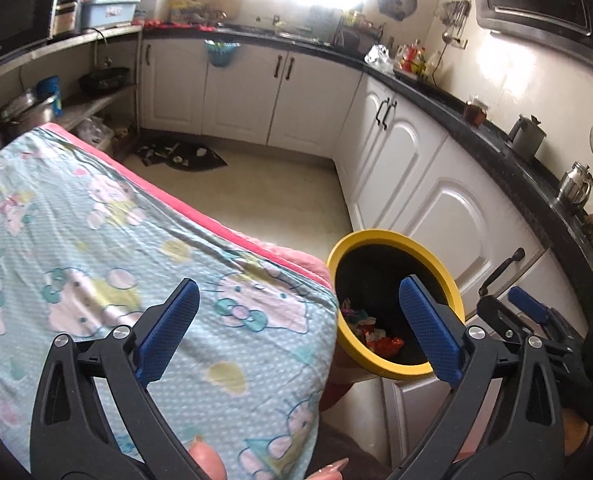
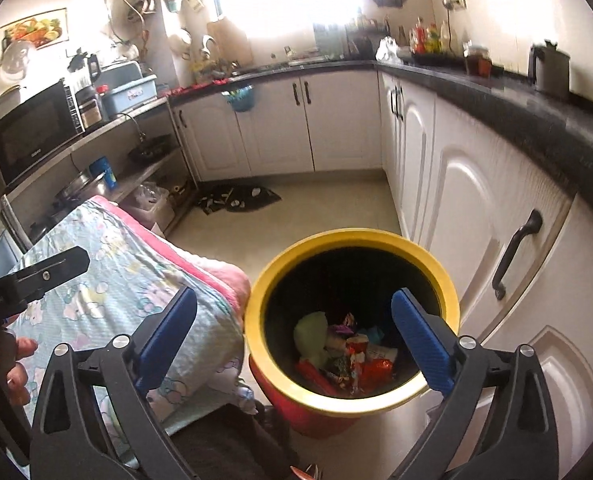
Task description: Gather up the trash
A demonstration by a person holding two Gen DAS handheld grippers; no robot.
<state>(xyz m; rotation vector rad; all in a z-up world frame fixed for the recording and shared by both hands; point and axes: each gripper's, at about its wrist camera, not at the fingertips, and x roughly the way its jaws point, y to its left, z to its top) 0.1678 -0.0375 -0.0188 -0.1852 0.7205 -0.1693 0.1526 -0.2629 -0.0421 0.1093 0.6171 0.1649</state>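
Wrappers [image 2: 348,356] lie heaped in the bottom of the yellow-rimmed bin [image 2: 256,304], which stands on the floor just beside the cloth-covered table's [image 1: 96,216] corner. Both the left gripper [image 1: 300,332] and right gripper [image 2: 296,340] gape wide, nothing between the jaws. The cloth looks bare from here, so collecting seems about finished, I'd say.

The left wrist view looks forward and down along its hand-held gripper [image 1: 298,330], above the cartoon-print cloth [image 1: 136,260], with the yellow-rimmed bin [image 1: 392,368] at lower right. The right wrist view faces the same way, nearer and almost over the bin [image 2: 352,400]. Both share bin, cloth, floor, white cabinets [image 1: 316,92] and window.
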